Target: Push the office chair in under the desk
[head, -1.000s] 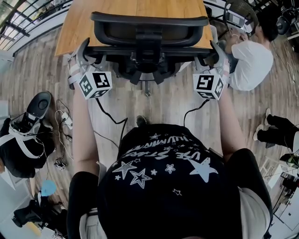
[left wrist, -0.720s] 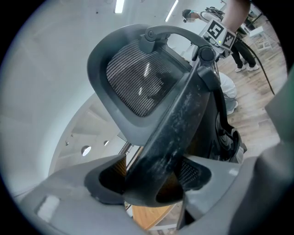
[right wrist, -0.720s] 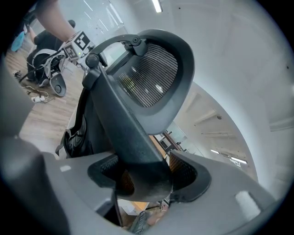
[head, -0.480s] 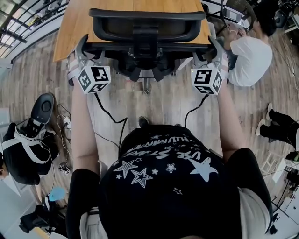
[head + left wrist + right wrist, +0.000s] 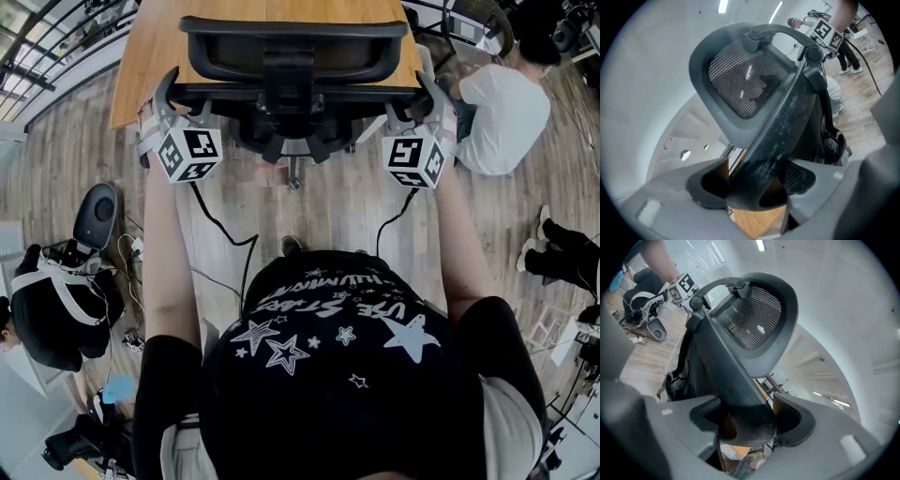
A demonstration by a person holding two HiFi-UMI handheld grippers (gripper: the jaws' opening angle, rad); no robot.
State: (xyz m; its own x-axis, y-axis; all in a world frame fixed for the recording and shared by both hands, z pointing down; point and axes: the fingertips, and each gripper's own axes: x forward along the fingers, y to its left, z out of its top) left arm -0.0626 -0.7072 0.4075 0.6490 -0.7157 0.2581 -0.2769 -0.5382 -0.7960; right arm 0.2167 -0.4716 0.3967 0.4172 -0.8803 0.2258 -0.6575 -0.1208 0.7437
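1. Fingers (image 5: 675, 192) of the left gripper (image 5: 754, 183) are closed on a dark bar of the back frame of the office chair (image 5: 291, 56). The bar fills the gap between the pads and is pressed from both sides.
2. The fingers (image 5: 820, 427) of the right gripper (image 5: 747, 420) are clamped in the same way on the matching bar at the chair's other side.
3. In the head view the chair is seen from behind and is held at both flanks. Its back is set at the near edge of the wooden surface (image 5: 150, 47) and is roughly centred on it.
4. The seat is not seen from above, so it is judged to lie under the surface already. Only the back and part of the base are shown on the near side.
5. The task is judged to be nearly done. A last short push may be needed, after which both grips are to be released. Whether the back touches the edge cannot be told.
6. Farther out, cables (image 5: 220, 225) are trailed from the grippers over the wooden floor (image 5: 328, 211). A person in a white top (image 5: 506, 108) is seen near the surface's right corner, apart from the chair.
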